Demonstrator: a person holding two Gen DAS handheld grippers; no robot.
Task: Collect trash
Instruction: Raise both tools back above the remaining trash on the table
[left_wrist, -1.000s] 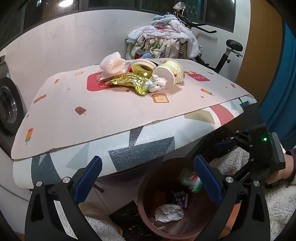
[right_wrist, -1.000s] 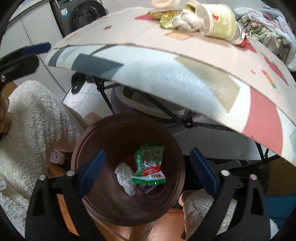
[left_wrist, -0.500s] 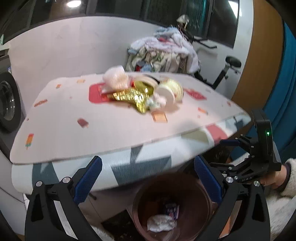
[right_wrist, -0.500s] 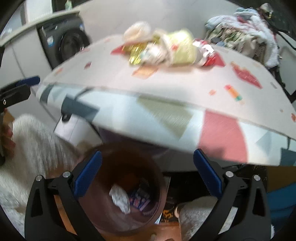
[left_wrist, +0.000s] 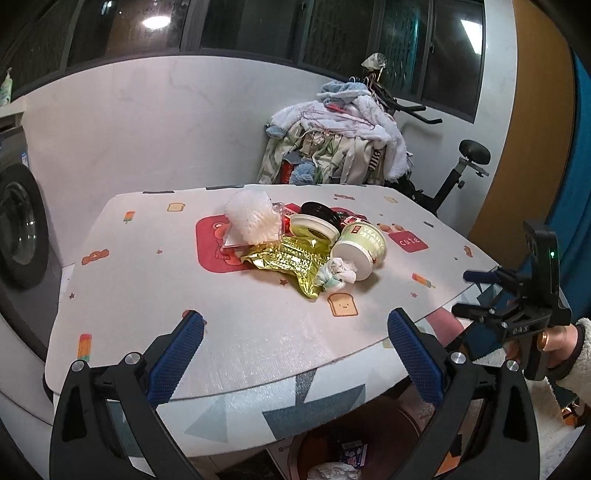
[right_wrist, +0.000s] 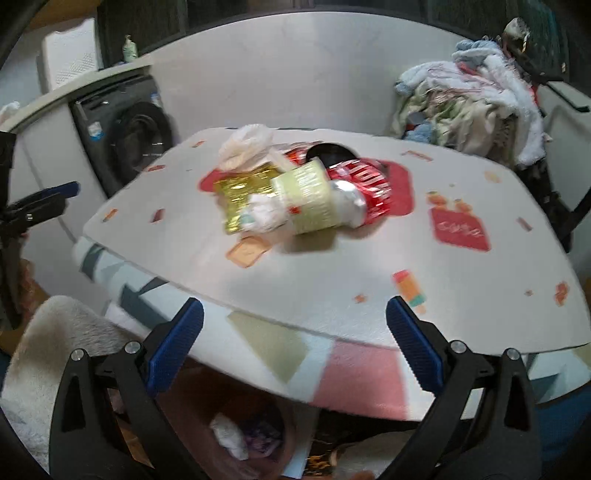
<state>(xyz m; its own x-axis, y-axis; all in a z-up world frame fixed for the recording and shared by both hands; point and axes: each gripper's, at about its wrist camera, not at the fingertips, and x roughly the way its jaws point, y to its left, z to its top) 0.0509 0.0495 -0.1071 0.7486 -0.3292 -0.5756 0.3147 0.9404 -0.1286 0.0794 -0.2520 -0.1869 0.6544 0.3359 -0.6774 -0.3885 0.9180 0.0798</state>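
Two hand-held tools are hovering over a patterned tabletop (left_wrist: 147, 280), both released and empty: the left tool (left_wrist: 295, 354) along the bottom of its frame, the right tool (right_wrist: 295, 349) likewise. The trash pile (left_wrist: 295, 243) is sitting at the centre of the frame: a gold foil wrapper (left_wrist: 286, 260), a tipped paper cup (left_wrist: 360, 245), and crumpled tissue (left_wrist: 334, 277). These look light and crushable; the wrapper's loose edge probably offers the easiest pinch. A brown bin (right_wrist: 240, 435) is waiting at the lower centre, beneath the tabletop edge.
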